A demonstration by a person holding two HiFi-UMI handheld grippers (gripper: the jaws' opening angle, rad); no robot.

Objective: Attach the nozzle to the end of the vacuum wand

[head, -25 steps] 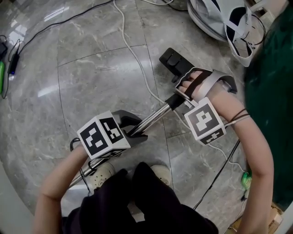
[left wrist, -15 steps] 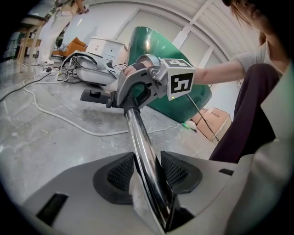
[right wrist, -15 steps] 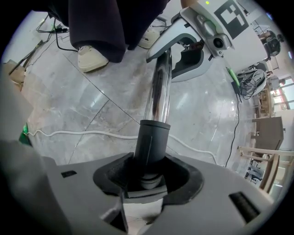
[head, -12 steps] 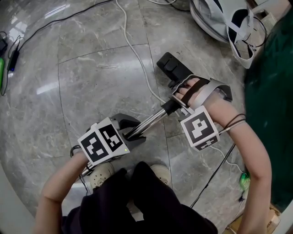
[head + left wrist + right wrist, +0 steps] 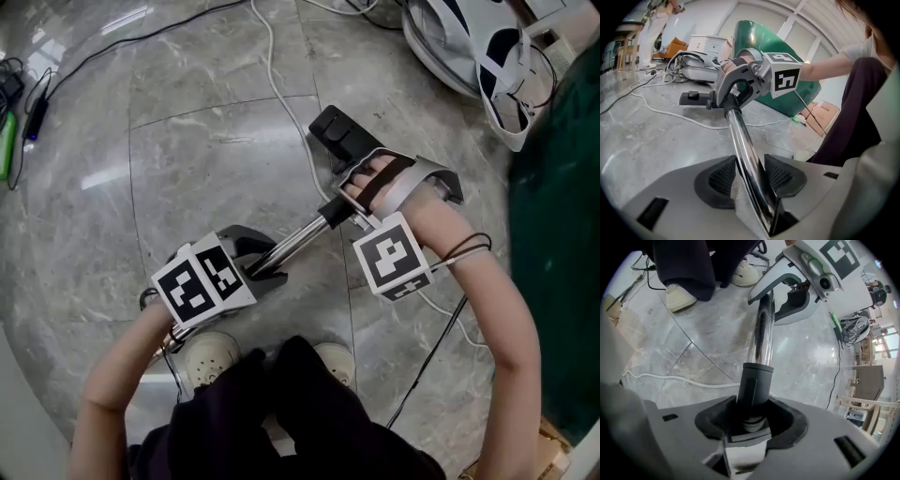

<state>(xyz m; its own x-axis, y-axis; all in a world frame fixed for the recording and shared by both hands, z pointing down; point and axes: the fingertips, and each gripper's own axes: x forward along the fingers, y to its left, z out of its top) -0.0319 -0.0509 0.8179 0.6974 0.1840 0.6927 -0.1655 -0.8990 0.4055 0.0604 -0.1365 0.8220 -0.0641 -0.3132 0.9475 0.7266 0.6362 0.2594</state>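
The left hand-held gripper [image 5: 267, 265] is clenched on the wand [image 5: 300, 239], a shiny metal tube. In the left gripper view the tube runs straight out between the two dark ribbed pads [image 5: 724, 176] of that hand-held gripper [image 5: 752, 174], which sit against its sides.

The right hand-held gripper [image 5: 344, 210] grasps the far end of the same tube. In the right gripper view its jaws [image 5: 750, 420] close around the black collar [image 5: 752, 385] that caps the metal, and the wand [image 5: 761, 333] leads away from there to the left one.

Held between the two, the wand slants across the grey marble floor [image 5: 187, 159], from lower left to upper right in the head view.

The nozzle [image 5: 336, 133], a flat black piece, lies on the floor just beyond the right hand-held gripper, in line with the wand. From the left gripper view the nozzle [image 5: 693, 98] sits right beside the collar end, but the right hand-held gripper [image 5: 736, 86] covers the place where they meet, so I cannot tell whether the two are joined or only close.

A white cable [image 5: 281, 98] snakes over the floor past the nozzle. The person's two pale shoes [image 5: 211, 356] stand just beneath the left hand-held gripper.
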